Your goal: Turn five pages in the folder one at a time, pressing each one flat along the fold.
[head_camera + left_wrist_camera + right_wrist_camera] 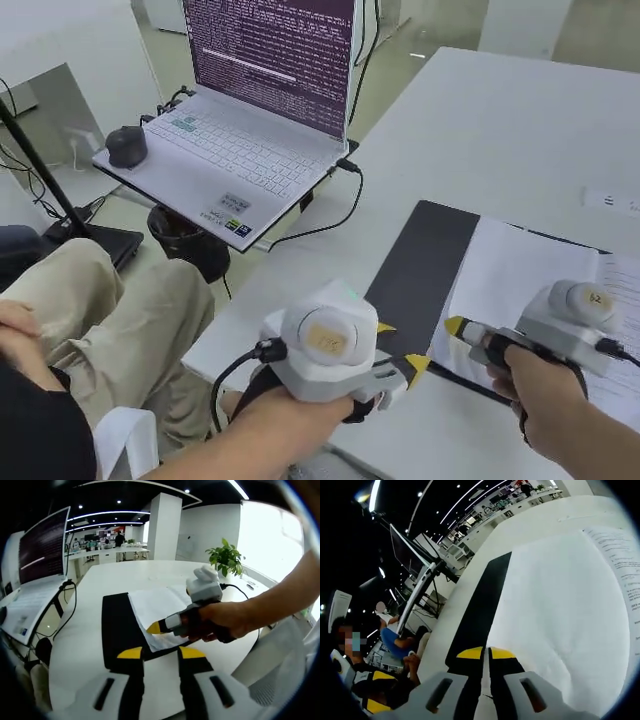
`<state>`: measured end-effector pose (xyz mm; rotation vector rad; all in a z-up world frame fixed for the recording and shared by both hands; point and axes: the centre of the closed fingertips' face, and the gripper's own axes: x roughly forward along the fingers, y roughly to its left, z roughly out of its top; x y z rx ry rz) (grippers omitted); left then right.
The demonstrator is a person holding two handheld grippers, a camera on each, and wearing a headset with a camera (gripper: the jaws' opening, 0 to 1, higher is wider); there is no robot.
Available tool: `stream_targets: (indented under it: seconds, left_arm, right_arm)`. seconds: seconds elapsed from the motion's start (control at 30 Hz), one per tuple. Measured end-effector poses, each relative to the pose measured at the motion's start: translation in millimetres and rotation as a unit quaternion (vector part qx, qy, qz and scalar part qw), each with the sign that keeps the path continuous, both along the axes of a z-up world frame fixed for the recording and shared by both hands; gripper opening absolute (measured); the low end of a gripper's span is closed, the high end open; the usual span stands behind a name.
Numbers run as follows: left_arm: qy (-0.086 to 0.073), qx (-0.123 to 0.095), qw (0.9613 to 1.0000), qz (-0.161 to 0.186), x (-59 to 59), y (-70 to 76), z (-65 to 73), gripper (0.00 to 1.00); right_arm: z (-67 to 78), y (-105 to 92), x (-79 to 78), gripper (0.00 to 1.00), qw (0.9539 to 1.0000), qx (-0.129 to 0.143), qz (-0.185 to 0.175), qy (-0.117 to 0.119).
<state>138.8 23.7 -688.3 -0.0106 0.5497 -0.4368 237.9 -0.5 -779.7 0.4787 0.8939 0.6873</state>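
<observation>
Mid-turn: right gripper (457,326), jaws closed at a white page's (510,270) edge in the open folder (425,265) on the bench (500,120), hold on the paper unclear; left gripper (401,347) jaws apart, empty. Next, probably: press along the fold.

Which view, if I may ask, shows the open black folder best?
The left gripper view: the open black folder sits almost whole within the frame. The head view crops its right side; the right gripper view shows a close-up part.
</observation>
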Motion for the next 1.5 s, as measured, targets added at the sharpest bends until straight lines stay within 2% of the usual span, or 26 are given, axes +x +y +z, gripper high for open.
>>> stream_targets:
  seconds: [0.03,0.07,0.1,0.13,0.17,0.2,0.3,0.37,0.4,0.47,0.57,0.63,0.7,0.77,0.83,0.97,1.03,1.07,1.1,1.17,1.2,1.23,1.27,1.3,1.5]
  left_arm:
    - [0.001,0.001,1.0000,-0.001,1.3,-1.4,-1.5,0.25]
    - [0.003,0.002,1.0000,-0.003,2.2,-2.4,-3.1,0.25]
    - [0.005,0.003,1.0000,-0.005,3.0,-3.9,-4.9,0.25]
    - [0.007,0.005,0.9999,-0.008,4.7,-6.5,-7.6,0.25]
    - [0.009,0.005,0.9999,-0.013,6.8,-10.7,-9.9,0.24]
    - [0.011,0.007,0.9998,-0.017,8.7,-13.9,-12.0,0.24]
    - [0.016,0.012,0.9993,-0.033,18.2,-29.3,-20.3,0.23]
    - [0.021,0.016,0.9987,-0.044,26.2,-41.4,-27.9,0.23]
    - [0.021,0.018,0.9985,-0.047,31.8,-47.9,-31.8,0.23]
    - [0.020,0.020,0.9984,-0.049,41.4,-53.4,-40.9,0.24]
    - [0.017,0.025,0.9988,-0.039,58.4,-60.6,-53.4,0.24]
    - [0.029,0.035,0.9986,-0.028,65.8,-60.9,-65.9,0.24]
    - [0.033,0.039,0.9984,-0.022,71.6,-61.7,-75.1,0.24]
    - [0.033,0.046,0.9983,-0.013,75.0,-59.7,-79.5,0.24]
    - [0.034,0.043,0.9985,-0.003,77.5,-58.4,-82.1,0.23]
    - [0.047,0.056,0.9973,0.002,74.4,-54.7,-95.0,0.22]
    - [0.058,0.059,0.9965,0.007,70.5,-51.9,-100.6,0.21]
    - [0.059,0.065,0.9961,0.008,66.4,-49.8,-104.1,0.21]
    - [0.044,0.066,0.9969,0.004,69.2,-51.9,-103.0,0.21]
    - [0.034,0.074,0.9967,-0.003,68.0,-52.6,-101.4,0.21]
    - [0.035,0.073,0.9967,-0.002,68.8,-51.9,-101.0,0.21]
    - [0.035,0.072,0.9968,-0.001,69.1,-51.6,-101.1,0.21]
    - [0.035,0.073,0.9967,-0.003,69.1,-51.5,-101.2,0.21]
    - [0.034,0.077,0.9964,-0.006,69.1,-51.4,-101.3,0.21]
    - [0.036,0.079,0.9962,-0.009,69.0,-51.1,-101.6,0.21]
  right_arm:
    - [3.3,4.0,-4.3,0.04,0.9998,0.018,0.009,0.003]
    - [3.9,3.4,-5.1,0.06,0.9997,0.022,0.009,0.003]
    - [4.8,1.6,-5.3,0.11,0.9997,0.025,0.006,0.002]
    - [9.2,-0.9,-4.2,0.13,0.9991,0.042,-0.004,0.001]
    - [13.6,-5.6,-3.9,0.13,0.9984,0.056,-0.007,0.003]
    - [14.4,-11.1,-2.8,0.12,0.9984,0.056,-0.008,0.001]
    - [18.5,-34.8,4.8,0.07,0.9982,0.056,-0.022,-0.003]
    - [20.1,-56.0,12.5,0.04,0.9977,0.053,-0.043,0.001]
    - [21.4,-69.8,20.1,0.05,0.9969,0.051,-0.060,-0.006]
    - [23.6,-88.2,26.8,0.03,0.9953,0.062,-0.075,0.001]
    - [23.7,-109.9,36.0,0.00,0.9944,0.061,-0.087,0.002]
    - [24.3,-120.5,42.5,0.00,0.9931,0.066,-0.096,0.007]
    - [25.3,-126.4,46.7,0.00,0.9921,0.073,-0.102,0.010]
    - [25.8,-131.8,50.1,0.00,0.9913,0.076,-0.107,0.013]
    - [24.8,-134.2,53.8,0.00,0.9911,0.079,-0.106,0.015]
    - [18.8,-138.1,58.3,0.00,0.9898,0.085,-0.110,0.032]
    - [15.9,-139.2,59.5,0.00,0.9887,0.089,-0.113,0.043]
    - [14.7,-139.8,62.4,0.00,0.9868,0.099,-0.118,0.051]
    - [13.3,-141.2,64.3,0.00,0.9843,0.105,-0.128,0.061]
    - [10.1,-145.7,71.0,0.00,0.9760,0.124,-0.157,0.086]
    - [9.2,-146.9,74.2,0.00,0.9679,0.144,-0.174,0.109]
    - [8.8,-148.1,76.8,0.00,0.9634,0.155,-0.184,0.118]
    - [6.0,-150.0,79.7,0.00,0.9559,0.168,-0.198,0.137]
    - [2.3,-150.5,78.9,0.00,0.9532,0.168,-0.200,0.152]
    - [-4.8,-151.0,84.4,0.00,0.9438,0.185,-0.207,0.180]
